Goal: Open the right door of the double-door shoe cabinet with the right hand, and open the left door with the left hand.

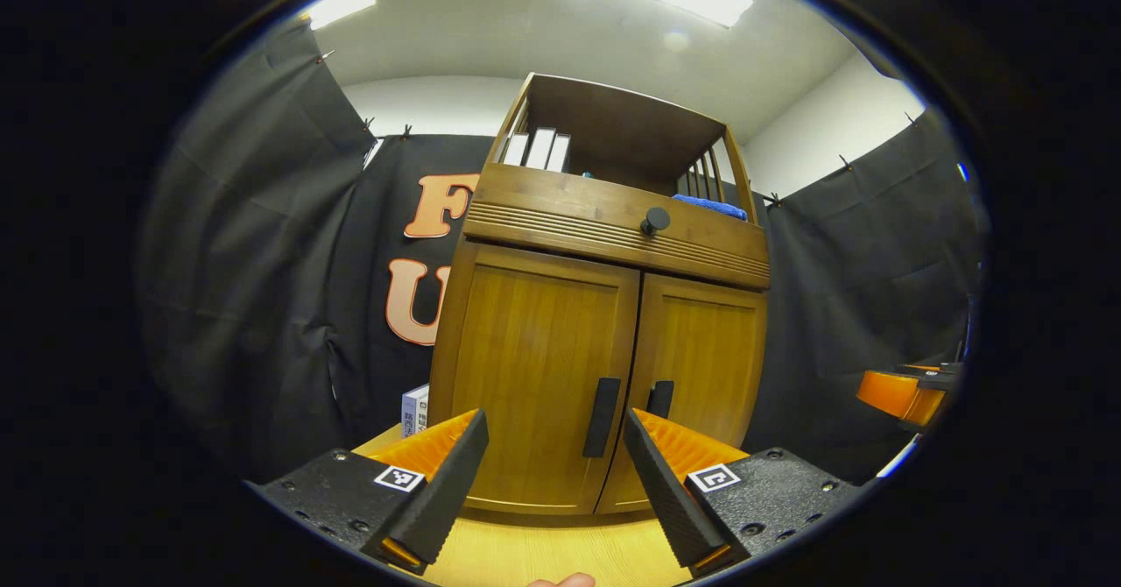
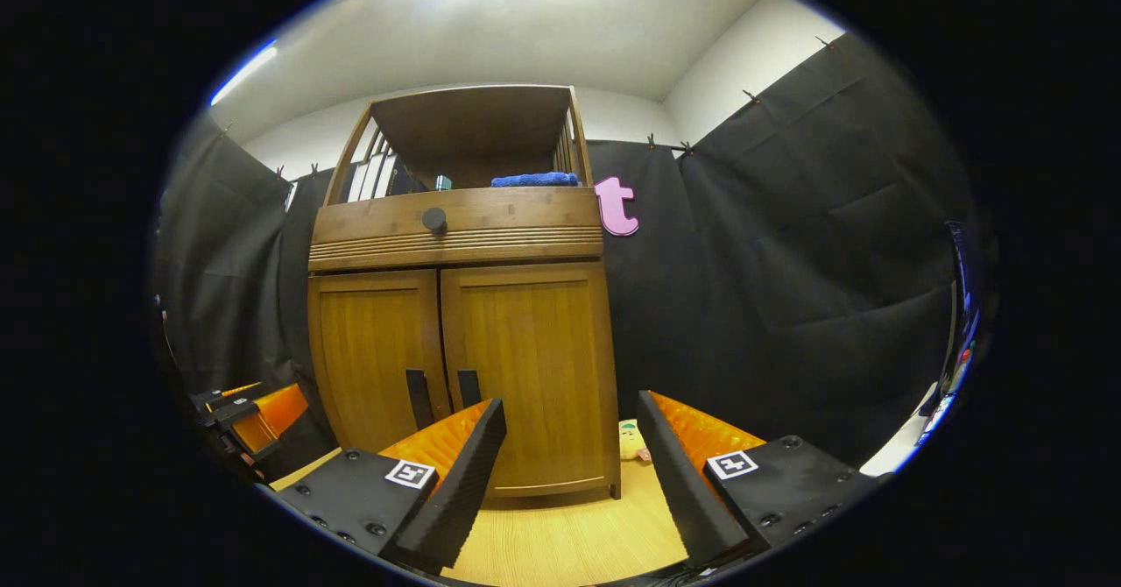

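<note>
Both doors of the shoe cabinet [image 1: 604,307] stand shut on the wooden table [image 1: 543,552], right door [image 2: 525,368] and left door [image 1: 534,377] meeting at two dark handles. Nothing is opened yet. Left gripper [image 1: 556,456] and right gripper [image 2: 569,456] hover short of the doors, jaws spread apart, holding nothing. A blue cloth [image 2: 534,180] lies on the shelf above.

The wooden tabletop [image 2: 569,534] carries the shoe cabinet [image 2: 517,368] and a small box [image 1: 414,409].
</note>
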Demonstrator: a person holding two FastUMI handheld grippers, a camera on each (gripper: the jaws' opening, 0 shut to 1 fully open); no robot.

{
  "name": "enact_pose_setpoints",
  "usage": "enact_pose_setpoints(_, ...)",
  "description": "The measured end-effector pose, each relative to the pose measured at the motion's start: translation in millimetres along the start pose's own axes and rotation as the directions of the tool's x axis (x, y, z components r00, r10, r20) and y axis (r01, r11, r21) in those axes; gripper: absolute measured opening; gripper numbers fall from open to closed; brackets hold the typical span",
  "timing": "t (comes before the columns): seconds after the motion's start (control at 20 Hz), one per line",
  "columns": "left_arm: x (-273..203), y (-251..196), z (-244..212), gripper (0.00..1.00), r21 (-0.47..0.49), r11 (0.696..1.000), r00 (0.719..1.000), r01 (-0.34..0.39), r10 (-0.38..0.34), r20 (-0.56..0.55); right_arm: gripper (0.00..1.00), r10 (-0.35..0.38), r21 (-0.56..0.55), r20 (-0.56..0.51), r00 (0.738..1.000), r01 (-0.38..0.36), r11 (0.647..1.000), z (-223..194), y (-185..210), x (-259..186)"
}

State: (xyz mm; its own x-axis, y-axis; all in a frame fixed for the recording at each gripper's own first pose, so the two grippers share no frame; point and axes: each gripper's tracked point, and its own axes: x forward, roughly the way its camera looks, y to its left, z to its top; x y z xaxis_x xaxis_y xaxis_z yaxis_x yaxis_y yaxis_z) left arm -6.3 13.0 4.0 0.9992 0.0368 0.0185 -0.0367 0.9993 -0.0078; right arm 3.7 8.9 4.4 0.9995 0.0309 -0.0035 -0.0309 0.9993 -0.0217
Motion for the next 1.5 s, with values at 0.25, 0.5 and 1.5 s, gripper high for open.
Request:
enact_pose_setpoints(0.25,-6,8,0,0.94,0.015,1.0,1.0,-0.022,0.022,0.0,0.97,0.044,-0.012,0.042,0.998,-0.043,0.999,11,4,33)
enact_pose_setpoints(0.5,-13,12,1,0.94,0.037,0.998,0.999,-0.041,0.041,-0.005,0.97,0.125,-0.04,0.035,0.991,-0.124,0.991,-3,35,95)
enact_pose_setpoints(1.5,-26,56,15,0.94,0.078,0.983,0.986,-0.166,0.164,0.037,0.97,0.172,-0.018,-0.182,0.968,-0.179,0.984,-109,125,273)
